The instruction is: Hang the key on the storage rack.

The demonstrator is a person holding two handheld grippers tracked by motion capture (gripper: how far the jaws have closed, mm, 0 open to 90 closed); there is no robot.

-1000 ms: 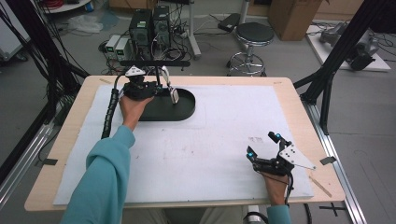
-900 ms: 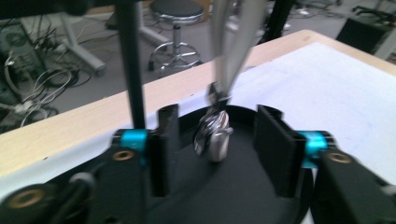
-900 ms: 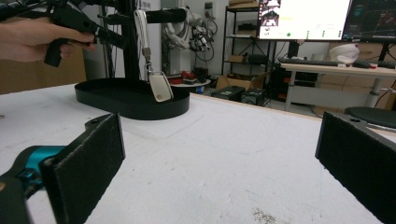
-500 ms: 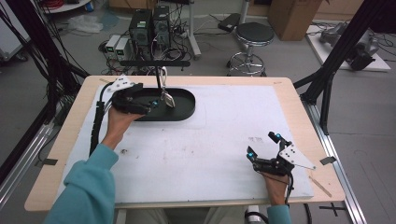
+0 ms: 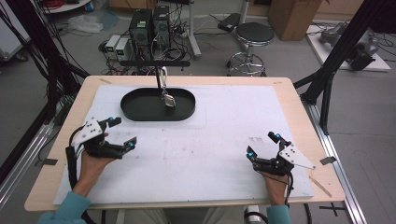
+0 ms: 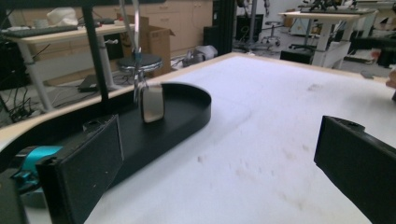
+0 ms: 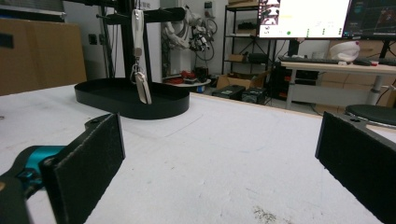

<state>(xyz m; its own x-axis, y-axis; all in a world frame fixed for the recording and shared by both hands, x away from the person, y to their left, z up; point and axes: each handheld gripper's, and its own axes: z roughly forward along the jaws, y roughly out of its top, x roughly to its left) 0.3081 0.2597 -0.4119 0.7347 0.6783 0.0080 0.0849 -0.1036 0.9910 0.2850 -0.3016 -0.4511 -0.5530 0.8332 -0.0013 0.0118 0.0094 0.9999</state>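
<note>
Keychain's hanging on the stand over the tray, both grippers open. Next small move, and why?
Probably none beyond resting: the keychain hangs from the stand's bar above the black tray, and left gripper and right gripper are open and empty near the table's front edge. At most, settle the left hand.

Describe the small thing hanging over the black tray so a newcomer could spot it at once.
Start at the black oval tray at the far left of the white mat. A black T-shaped stand rises behind it. The silvery tag dangles from the stand's bar on a pale strap, the one thing hanging rather than resting on a surface.
</note>
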